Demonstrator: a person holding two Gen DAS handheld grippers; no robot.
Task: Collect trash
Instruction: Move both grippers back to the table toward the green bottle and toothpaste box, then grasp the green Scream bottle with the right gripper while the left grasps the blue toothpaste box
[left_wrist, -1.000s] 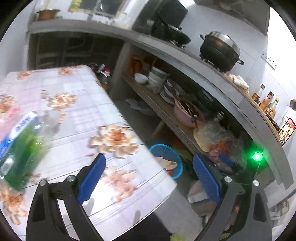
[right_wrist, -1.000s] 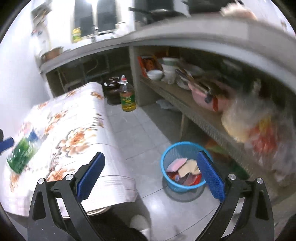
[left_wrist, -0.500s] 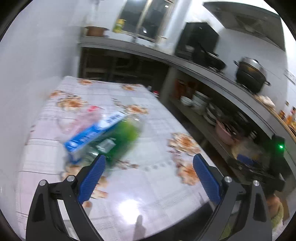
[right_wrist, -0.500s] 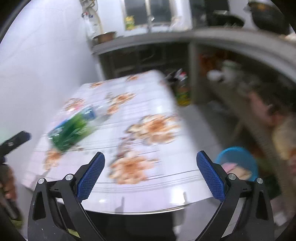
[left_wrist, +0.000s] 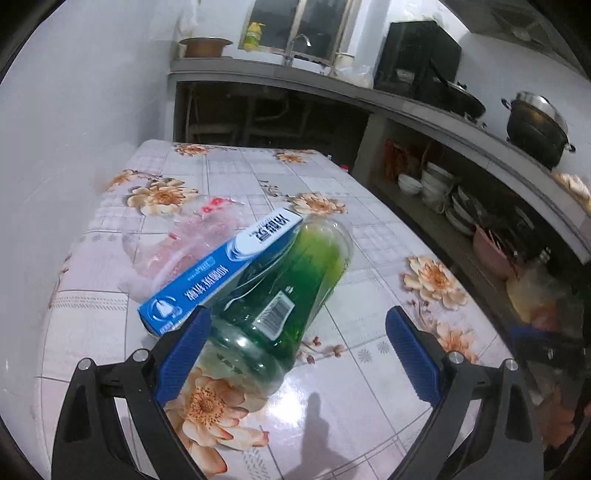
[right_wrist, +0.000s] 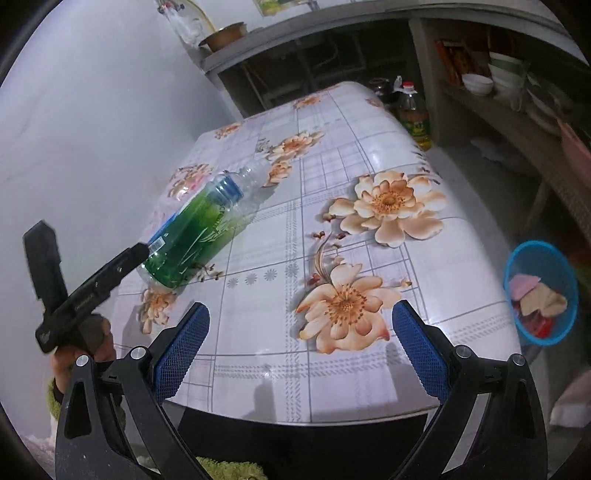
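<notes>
While both tools gape empty, a green bottle (left_wrist: 280, 295) lies on the flowered table (right_wrist: 369, 155) beside kitchen shelves (left_wrist: 461, 206).

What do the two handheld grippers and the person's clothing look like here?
Both the left gripper and right gripper have black angular frames with silver bolts and blue textured pads on the fingers. A fuzzy green sleeve cuff shows at the wrist. No cables visible.

The blue carton (left_wrist: 221, 273) hides part of the crumpled clear wrapper (left_wrist: 184, 240).
</notes>
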